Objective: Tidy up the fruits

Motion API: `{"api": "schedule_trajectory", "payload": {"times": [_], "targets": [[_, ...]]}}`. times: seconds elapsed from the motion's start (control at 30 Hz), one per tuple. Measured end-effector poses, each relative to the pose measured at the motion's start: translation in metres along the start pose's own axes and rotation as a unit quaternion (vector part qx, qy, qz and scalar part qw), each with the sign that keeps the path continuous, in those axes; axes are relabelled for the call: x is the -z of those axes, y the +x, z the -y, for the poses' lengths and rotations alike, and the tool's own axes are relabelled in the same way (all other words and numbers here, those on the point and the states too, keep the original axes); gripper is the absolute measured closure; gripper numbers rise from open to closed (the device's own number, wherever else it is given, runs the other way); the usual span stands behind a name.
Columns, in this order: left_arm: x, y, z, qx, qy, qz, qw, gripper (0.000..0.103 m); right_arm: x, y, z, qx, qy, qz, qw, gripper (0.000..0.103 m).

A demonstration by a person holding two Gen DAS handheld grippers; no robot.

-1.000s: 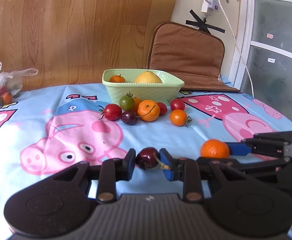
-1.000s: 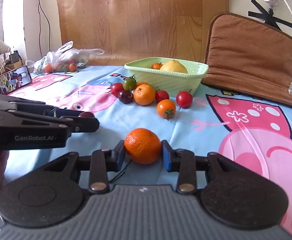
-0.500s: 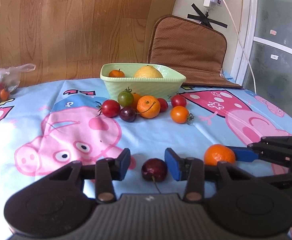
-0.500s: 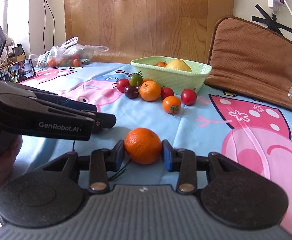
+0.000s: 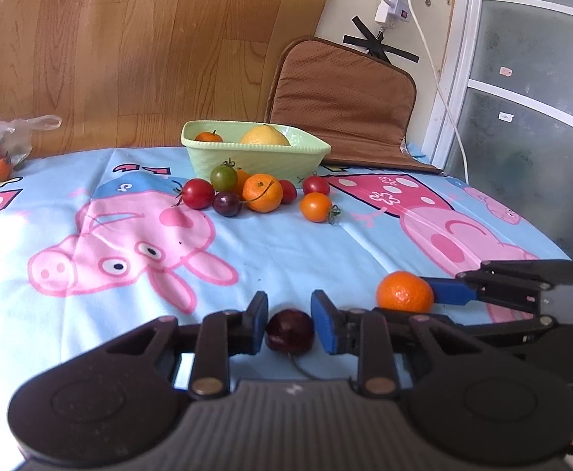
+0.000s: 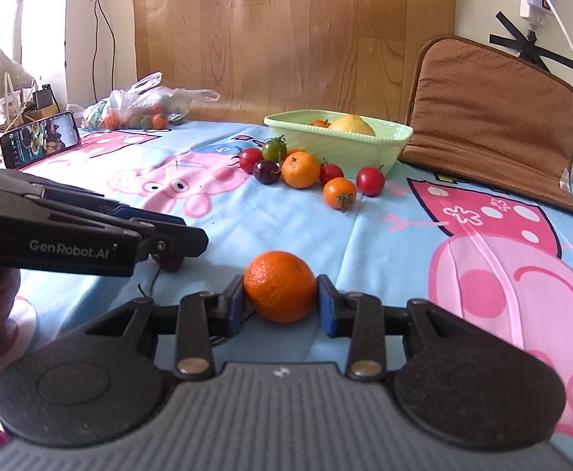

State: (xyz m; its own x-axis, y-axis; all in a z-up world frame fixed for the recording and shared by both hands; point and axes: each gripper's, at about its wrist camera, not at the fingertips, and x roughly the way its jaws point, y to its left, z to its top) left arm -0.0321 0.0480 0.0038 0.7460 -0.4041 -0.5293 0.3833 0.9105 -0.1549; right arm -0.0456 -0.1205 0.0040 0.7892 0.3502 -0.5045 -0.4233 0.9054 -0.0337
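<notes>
My left gripper [image 5: 289, 320] is open around a dark red cherry [image 5: 290, 330] that lies on the tablecloth, with small gaps on both sides. My right gripper [image 6: 280, 300] is shut on a tangerine [image 6: 280, 291], low over the cloth; the tangerine also shows in the left wrist view [image 5: 404, 291]. A green bowl [image 5: 216, 157] at the back holds a lemon [image 5: 265, 136] and a small orange tomato [image 5: 208, 136]. In front of it lie several tomatoes, a dark cherry [image 5: 227, 203] and another tangerine [image 5: 262, 192].
A brown cushion [image 5: 341, 98] leans on the wall behind the bowl. A plastic bag of tomatoes [image 6: 141, 108] and a phone [image 6: 39, 139] stand at the table's far left. A power cable [image 5: 435, 62] hangs at the right by the glass door.
My left gripper opened and let the cherry down onto the cloth; its jaws have since narrowed around it. The right gripper keeps its hold on the tangerine.
</notes>
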Motion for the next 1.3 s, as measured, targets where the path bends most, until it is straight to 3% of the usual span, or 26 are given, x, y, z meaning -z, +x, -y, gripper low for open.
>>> {"api": "schedule_trajectory", "payload": {"times": [0.43, 0.77, 1.03, 1.3], "targets": [[-0.0002, 0.0055, 0.0065, -0.024, 0.015, -0.009, 0.9996, 0.065, 0.0012, 0.0, 0.0035, -0.008, 0.017, 0.002, 1.0, 0.061], [-0.001, 0.0071, 0.0062, -0.023, 0.014, -0.009, 0.9996, 0.066, 0.0019, -0.0005, 0.0046, -0.016, 0.02, 0.003, 1.0, 0.061], [-0.0016, 0.0084, 0.0058, -0.016, 0.012, -0.009, 0.9998, 0.076, 0.0021, 0.0, 0.0031, -0.013, 0.015, 0.005, 1.0, 0.062], [-0.0014, 0.0082, 0.0053, -0.015, 0.012, -0.009, 0.9998, 0.075, 0.0026, 0.0005, 0.0027, -0.014, 0.016, 0.005, 1.0, 0.062]]}}
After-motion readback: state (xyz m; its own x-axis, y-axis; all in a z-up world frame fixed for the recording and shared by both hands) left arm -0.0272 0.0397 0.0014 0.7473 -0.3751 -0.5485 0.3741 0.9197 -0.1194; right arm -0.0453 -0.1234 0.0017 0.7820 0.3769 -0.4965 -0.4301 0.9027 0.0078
